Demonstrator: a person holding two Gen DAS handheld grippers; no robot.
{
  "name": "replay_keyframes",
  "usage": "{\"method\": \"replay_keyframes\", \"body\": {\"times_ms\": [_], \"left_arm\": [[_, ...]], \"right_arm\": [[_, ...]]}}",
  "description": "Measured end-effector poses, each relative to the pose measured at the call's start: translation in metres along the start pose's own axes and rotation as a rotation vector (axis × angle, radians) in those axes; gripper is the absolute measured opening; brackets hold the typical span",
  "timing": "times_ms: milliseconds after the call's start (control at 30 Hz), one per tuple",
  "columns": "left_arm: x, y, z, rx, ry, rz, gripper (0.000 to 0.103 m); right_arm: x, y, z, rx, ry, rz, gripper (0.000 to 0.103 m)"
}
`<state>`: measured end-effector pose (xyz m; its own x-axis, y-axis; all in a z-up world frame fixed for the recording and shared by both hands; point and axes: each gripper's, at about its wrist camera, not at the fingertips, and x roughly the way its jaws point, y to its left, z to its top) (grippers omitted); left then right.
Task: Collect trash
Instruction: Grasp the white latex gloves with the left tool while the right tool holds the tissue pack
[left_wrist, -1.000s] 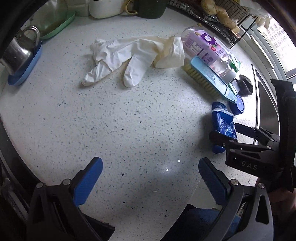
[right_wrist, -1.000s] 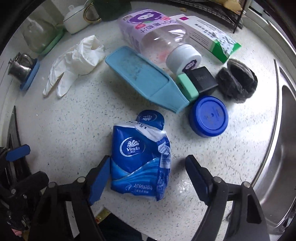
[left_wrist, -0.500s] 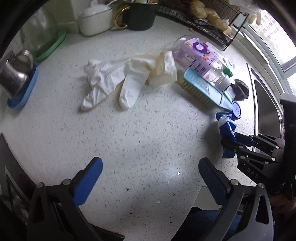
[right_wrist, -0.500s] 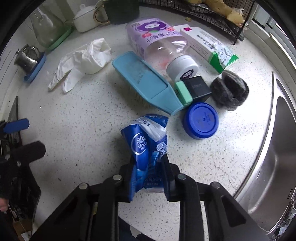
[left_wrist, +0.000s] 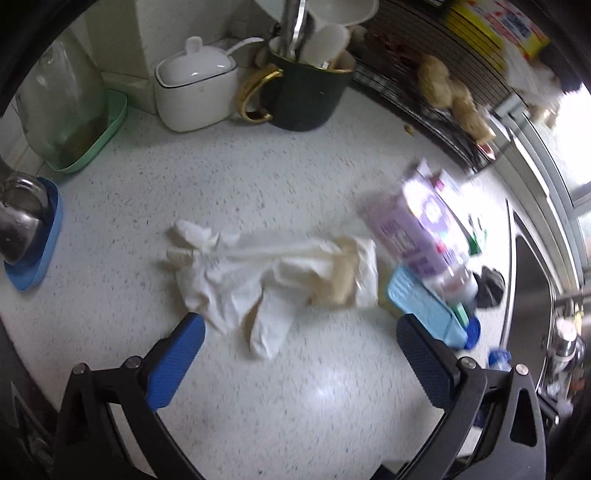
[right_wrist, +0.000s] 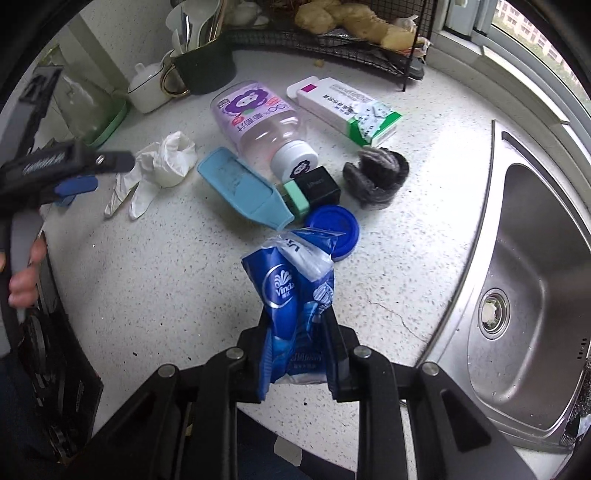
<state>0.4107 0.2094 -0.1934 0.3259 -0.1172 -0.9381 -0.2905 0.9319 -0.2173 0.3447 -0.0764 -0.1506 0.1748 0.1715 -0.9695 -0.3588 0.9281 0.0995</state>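
My right gripper (right_wrist: 295, 332) is shut on a crumpled blue tissue packet (right_wrist: 291, 291) and holds it lifted above the white speckled counter (right_wrist: 166, 280). A pair of crumpled white rubber gloves (left_wrist: 266, 273) lies on the counter, its fingers just ahead of my left gripper (left_wrist: 299, 350). That left gripper is open, its blue pads wide apart with nothing between them. In the right wrist view the gloves (right_wrist: 159, 170) lie at the left, beside the left gripper (right_wrist: 74, 184), which hangs above them.
A lying purple bottle (right_wrist: 258, 122), a light blue brush (right_wrist: 240, 188), a blue lid (right_wrist: 336, 229), a black box (right_wrist: 321, 184), a dark scrubber (right_wrist: 376, 173) and a white-green carton (right_wrist: 347, 107) crowd the counter. The steel sink (right_wrist: 517, 295) is at right. A dark mug (left_wrist: 306, 92) and white pot (left_wrist: 195, 92) stand behind.
My right gripper shut on the blue tissue packet and lifted it off the counter. My left gripper moved forward toward the gloves, which now lie just ahead of its open fingers.
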Motion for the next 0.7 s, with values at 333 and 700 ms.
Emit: {"method": "replay_keyframes", "body": {"times_ms": [333,700], "left_arm": [[0.057,0.001,0.032,0.007,0.057,0.044,0.103],[0.063,0.010,0.039,-0.015,0.073,0.073,0.076]], "right_arm": [[0.006,-0.004,-0.007,0.038,0.022,0.008,0.022],[0.008,0.006,0.001,0.040,0.013,0.013,0.022]]}}
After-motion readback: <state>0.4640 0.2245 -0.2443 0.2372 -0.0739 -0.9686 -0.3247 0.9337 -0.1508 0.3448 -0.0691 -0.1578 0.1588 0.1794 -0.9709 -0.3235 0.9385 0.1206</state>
